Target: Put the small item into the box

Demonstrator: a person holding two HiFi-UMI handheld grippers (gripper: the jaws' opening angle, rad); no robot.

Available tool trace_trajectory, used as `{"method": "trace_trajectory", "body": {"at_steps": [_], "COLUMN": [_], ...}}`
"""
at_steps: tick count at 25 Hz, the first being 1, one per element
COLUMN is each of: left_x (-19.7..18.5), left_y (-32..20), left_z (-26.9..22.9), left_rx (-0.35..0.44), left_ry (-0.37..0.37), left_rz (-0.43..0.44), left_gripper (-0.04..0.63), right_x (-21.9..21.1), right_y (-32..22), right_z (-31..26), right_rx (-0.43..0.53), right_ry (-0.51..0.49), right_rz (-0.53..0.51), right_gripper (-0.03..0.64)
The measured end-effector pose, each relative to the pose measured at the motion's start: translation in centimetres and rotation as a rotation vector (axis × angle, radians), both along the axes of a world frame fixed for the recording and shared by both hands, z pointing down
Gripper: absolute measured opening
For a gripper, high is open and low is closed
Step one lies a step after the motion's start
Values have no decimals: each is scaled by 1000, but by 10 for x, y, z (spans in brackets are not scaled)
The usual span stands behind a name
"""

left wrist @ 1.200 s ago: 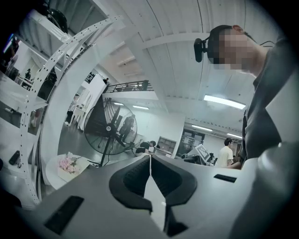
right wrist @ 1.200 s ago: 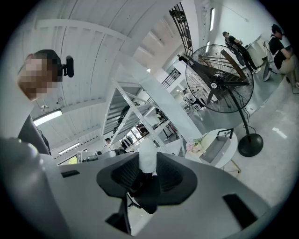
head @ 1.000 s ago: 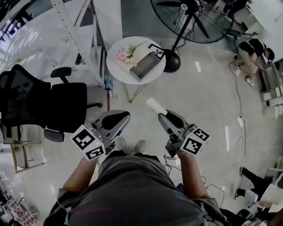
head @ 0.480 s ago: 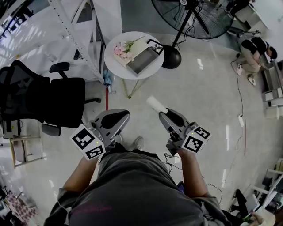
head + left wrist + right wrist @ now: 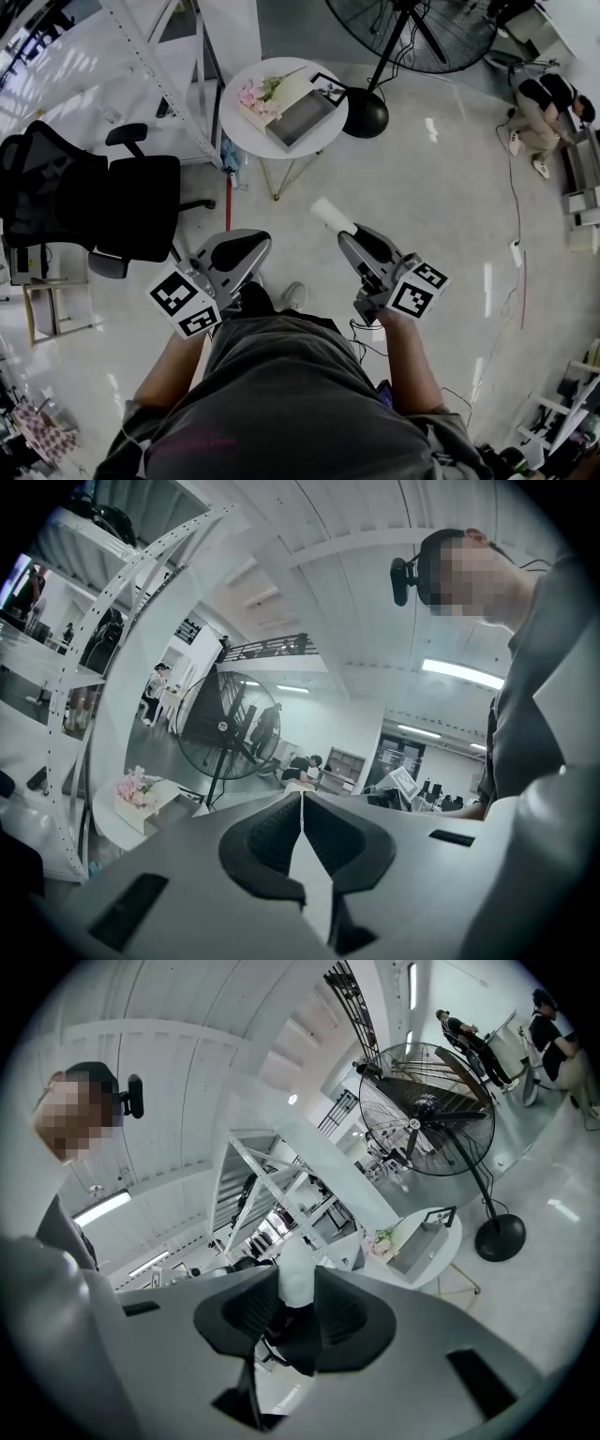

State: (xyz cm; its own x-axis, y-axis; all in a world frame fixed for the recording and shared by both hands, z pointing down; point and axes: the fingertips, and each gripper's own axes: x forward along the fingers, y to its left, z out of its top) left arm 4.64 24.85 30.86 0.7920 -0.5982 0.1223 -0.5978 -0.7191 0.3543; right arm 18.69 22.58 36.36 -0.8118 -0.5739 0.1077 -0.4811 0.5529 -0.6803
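A small white cylinder-shaped item (image 5: pixel 330 215) sticks out of my right gripper (image 5: pixel 351 235), which is shut on it; in the right gripper view the item (image 5: pixel 296 1274) sits between the dark pads. My left gripper (image 5: pixel 247 246) is held level beside it, and its jaws meet in a thin line with nothing between them (image 5: pixel 301 803). The open grey box (image 5: pixel 302 117) lies on a round white table (image 5: pixel 246 128) ahead of both grippers, well beyond them, next to pink flowers (image 5: pixel 251 94). The box (image 5: pixel 413 1250) also shows past the right jaws.
A black office chair (image 5: pixel 103 202) stands to the left. A metal shelf frame (image 5: pixel 178 75) leans beside the table. A standing fan with a round base (image 5: pixel 366 112) is just right of the table. A person (image 5: pixel 548 103) crouches at the far right. A cable (image 5: pixel 511 206) runs across the floor.
In the head view the table and box have slid toward the top edge and both grippers sit slightly lower. The right grip on the item and the left jaws are unchanged.
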Motion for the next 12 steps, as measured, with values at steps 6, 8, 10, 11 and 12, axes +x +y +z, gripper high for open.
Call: {"method": "trace_trajectory", "body": {"at_steps": [6, 8, 10, 11, 12], "left_x": [2, -1, -3, -4, -6], "left_y": [-8, -14, -23, -29, -36], "left_z": [7, 10, 13, 15, 16], "left_rx": [-15, -22, -26, -27, -27], "left_ry": [2, 7, 13, 16, 19], "left_rz": [3, 3, 4, 6, 9], "left_gripper": [25, 25, 24, 25, 25], "right_x": [1, -1, -3, -3, -4], "right_y": [-12, -18, -26, -31, -37], "right_z": [8, 9, 11, 12, 14], "right_rx": [-19, -22, -25, -28, -31], "right_ry": [5, 10, 17, 20, 24], "right_rz": [1, 2, 3, 5, 8], "right_gripper": [124, 123, 123, 124, 123]}}
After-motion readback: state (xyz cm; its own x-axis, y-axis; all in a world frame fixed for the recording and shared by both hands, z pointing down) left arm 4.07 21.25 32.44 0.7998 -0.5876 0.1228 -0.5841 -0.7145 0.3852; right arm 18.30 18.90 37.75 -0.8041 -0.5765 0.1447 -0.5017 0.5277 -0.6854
